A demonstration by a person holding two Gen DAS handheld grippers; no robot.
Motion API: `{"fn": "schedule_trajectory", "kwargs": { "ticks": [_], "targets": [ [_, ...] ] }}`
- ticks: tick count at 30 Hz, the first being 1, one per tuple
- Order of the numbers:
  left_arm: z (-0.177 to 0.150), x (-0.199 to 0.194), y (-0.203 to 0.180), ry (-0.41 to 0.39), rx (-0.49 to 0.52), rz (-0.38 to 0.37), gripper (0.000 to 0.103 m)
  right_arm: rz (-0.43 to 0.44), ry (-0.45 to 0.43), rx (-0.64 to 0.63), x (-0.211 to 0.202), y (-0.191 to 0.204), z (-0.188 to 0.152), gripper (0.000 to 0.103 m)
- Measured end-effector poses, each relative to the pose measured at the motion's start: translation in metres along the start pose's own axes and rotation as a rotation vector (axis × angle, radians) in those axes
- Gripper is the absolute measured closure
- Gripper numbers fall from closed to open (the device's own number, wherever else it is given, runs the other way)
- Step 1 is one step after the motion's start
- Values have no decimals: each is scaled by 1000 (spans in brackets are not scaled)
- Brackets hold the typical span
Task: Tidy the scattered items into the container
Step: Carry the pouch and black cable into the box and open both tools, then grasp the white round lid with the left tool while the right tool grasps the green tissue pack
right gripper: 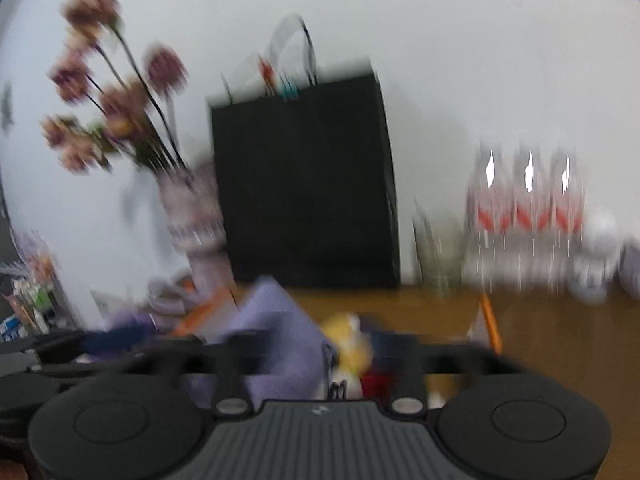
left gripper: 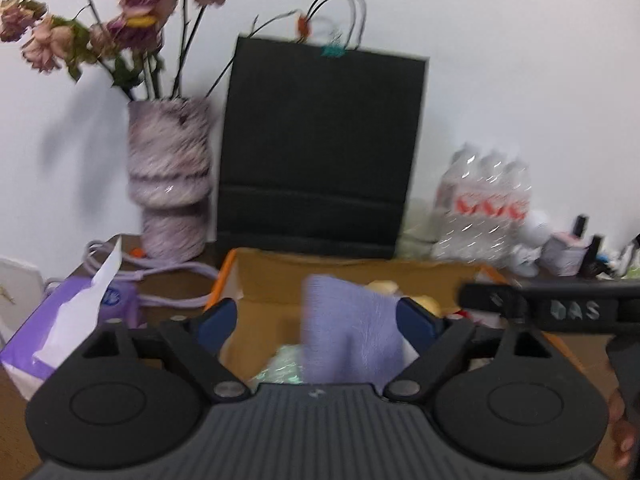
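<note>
I see a lavender cloth draped in the cardboard box, between my left tool's spread, empty fingers. My right tool also gapes. A black bag stands behind.

1. Your left claw stands with its jaws wide apart, the blue pads well separated and pressing on nothing.
2. It points forward and somewhat downward.
3. Your right claw is heavily blurred in its own view, yet its fingers also stand wide apart.
4. It too tilts forward and down.
5. In the left wrist view, the right claw's black finger reaches in from the right edge, close beside the left one.
6. Part of your hand shows at the lower right edge of that view.
</note>
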State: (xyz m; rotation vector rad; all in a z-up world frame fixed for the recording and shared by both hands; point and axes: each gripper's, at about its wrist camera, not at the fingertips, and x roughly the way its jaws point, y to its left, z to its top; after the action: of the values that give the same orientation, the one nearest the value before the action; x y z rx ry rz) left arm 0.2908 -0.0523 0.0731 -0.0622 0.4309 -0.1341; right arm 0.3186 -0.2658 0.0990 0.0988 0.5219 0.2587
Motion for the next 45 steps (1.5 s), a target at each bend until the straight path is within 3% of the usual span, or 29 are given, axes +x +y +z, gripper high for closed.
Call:
{"fn": "schedule_trajectory", "kwargs": {
  "ticks": [1, 2, 8, 15, 33, 45],
  "targets": [
    [-2, 5, 2, 15, 6, 2, 9, -40, 35, 5, 8, -3, -5, 3],
    [-3, 8, 4, 26, 11, 5, 0, -57, 61, 5, 15, -6, -10, 0],
    [-4, 13, 1, 33, 71, 46, 0, -7, 130, 48, 34, -18, -27, 0],
    [-5, 13, -1, 51, 78, 47, 0, -17, 120, 33, 31, -18, -27, 0],
    [-17, -33, 6, 46, 75, 71, 0, -28, 97, 3, -21, -17, -45, 0],
    [-67, -79, 41, 102, 47, 136, 0, -75, 105, -68, -85, -25, -92, 0]
  ]
}}
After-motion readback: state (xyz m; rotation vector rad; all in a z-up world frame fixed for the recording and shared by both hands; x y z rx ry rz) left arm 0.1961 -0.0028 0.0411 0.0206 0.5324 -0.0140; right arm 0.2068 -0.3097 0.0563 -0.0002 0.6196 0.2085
